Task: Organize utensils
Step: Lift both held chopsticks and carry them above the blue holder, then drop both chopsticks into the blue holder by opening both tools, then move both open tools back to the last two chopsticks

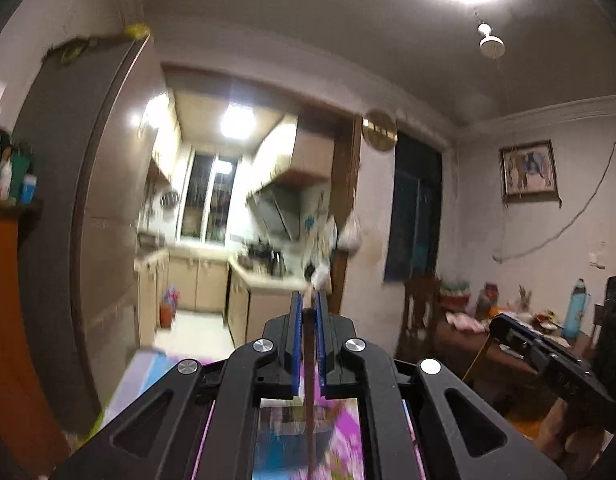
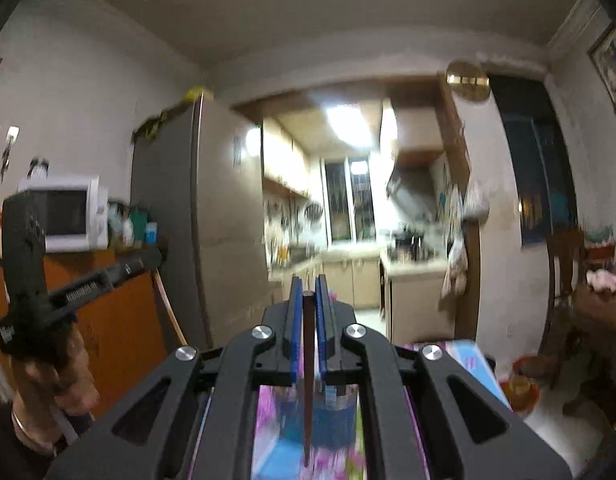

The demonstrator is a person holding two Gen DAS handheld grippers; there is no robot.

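Right wrist view only: microwave [image 2: 70,214], hand [image 2: 64,376] under left tool [image 2: 156,258].

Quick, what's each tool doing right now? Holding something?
Left tool: closed on a brown stick, likely a chopstick.
Right tool: closed on a brown stick too.

Fridge [image 2: 196,208] stands left of kitchen doorway [image 2: 347,208], microwave [image 2: 68,216] on cabinet [image 2: 108,320] further left, round clock [image 2: 467,80] above doorway's right post, cluttered worktop [image 1: 487,344] far right.
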